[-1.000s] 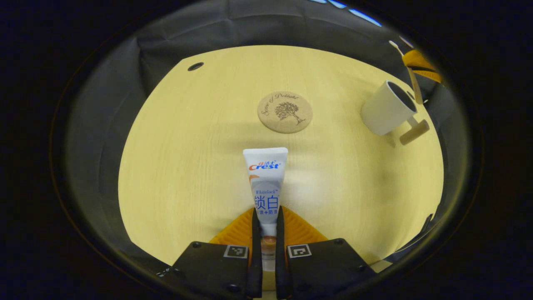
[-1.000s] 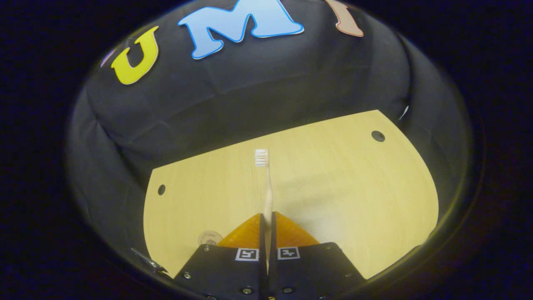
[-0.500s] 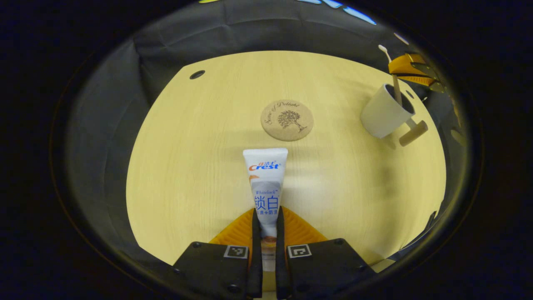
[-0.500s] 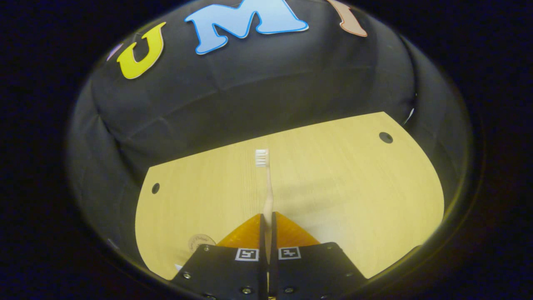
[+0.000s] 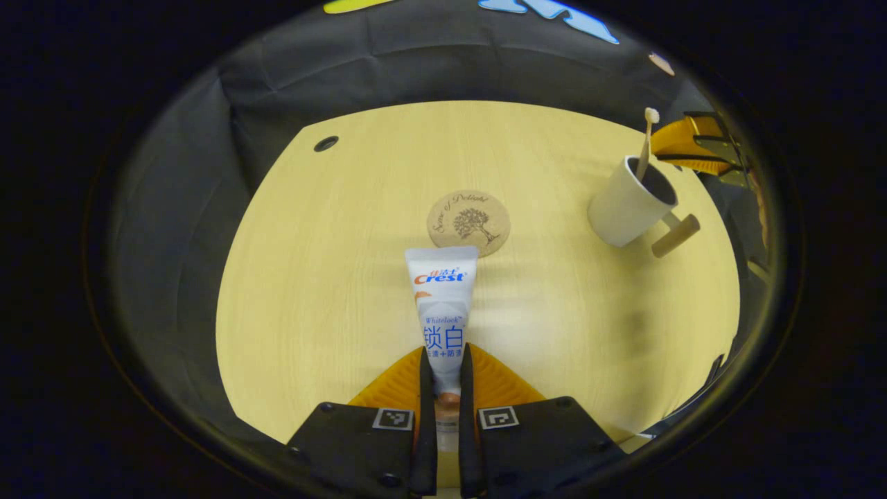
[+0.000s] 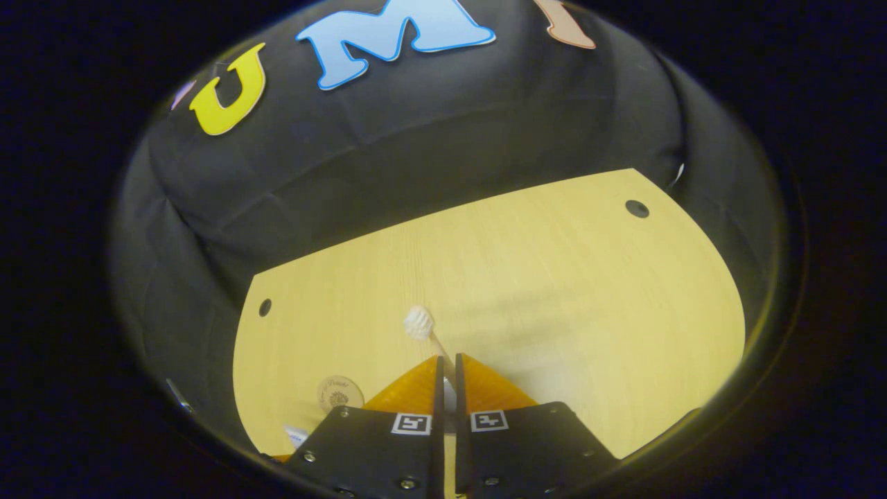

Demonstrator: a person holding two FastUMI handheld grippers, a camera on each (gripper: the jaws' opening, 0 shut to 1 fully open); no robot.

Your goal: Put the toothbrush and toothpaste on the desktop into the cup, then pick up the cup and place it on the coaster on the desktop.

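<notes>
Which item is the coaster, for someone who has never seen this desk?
On the pale wooden desktop, look near the middle, just beyond the flat end of the toothpaste held by the left gripper. The coaster is the flat round cork disc printed with a tree, unlike the upright white cup.

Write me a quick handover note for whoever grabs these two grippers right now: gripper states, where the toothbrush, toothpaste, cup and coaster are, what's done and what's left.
Left gripper: shut on the toothpaste, held above the desktop.
Right gripper: by the cup, the toothbrush leaning out from between its fingers; whether it grips or has let go, I cannot tell.
Cup: on the desktop, right of the coaster in the left gripper view, with the toothbrush standing head up inside it.
Coaster: bare, just past the tube's end.
Done: toothbrush in the cup.
Left: free the right gripper if it is gripping, drop the toothpaste in the cup, then set the cup on the coaster.
</notes>
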